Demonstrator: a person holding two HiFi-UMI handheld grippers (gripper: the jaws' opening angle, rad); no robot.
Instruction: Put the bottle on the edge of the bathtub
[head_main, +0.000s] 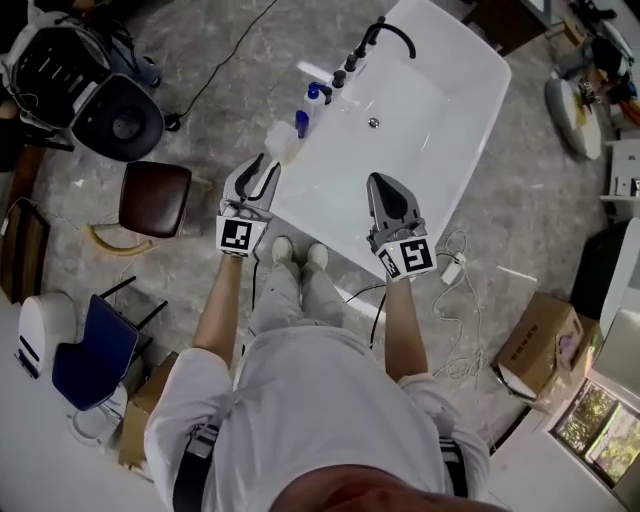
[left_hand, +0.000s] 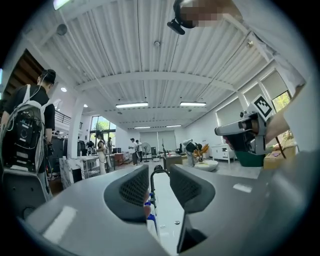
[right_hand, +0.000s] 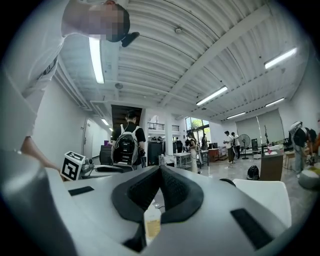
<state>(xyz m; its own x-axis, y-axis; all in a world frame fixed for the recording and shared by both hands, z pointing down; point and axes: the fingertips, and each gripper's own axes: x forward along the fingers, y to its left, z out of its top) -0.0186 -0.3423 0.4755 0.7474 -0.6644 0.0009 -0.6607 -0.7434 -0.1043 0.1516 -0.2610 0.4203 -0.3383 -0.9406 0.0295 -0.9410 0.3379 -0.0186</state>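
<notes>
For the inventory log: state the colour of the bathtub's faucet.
Black; the faucet shows best in the head view.

Brightly and evenly lit from overhead in the head view, with only faint, soft shadows on the grey floor (head_main: 530, 205). Nearly blown out on the white bathtub (head_main: 430, 110). Sharp in the middle, slightly stretched toward the corners.

Bent hard by fisheye distortion in both gripper views, ringed by a black vignette. Glaring white at the ceiling strip lights (left_hand: 132, 105), burnt to a flat bar nearest the right gripper's lens. Overexposed at the far windows (left_hand: 100, 124). Soft and out of focus close to the lens, reasonably crisp across the distant hall.
</notes>
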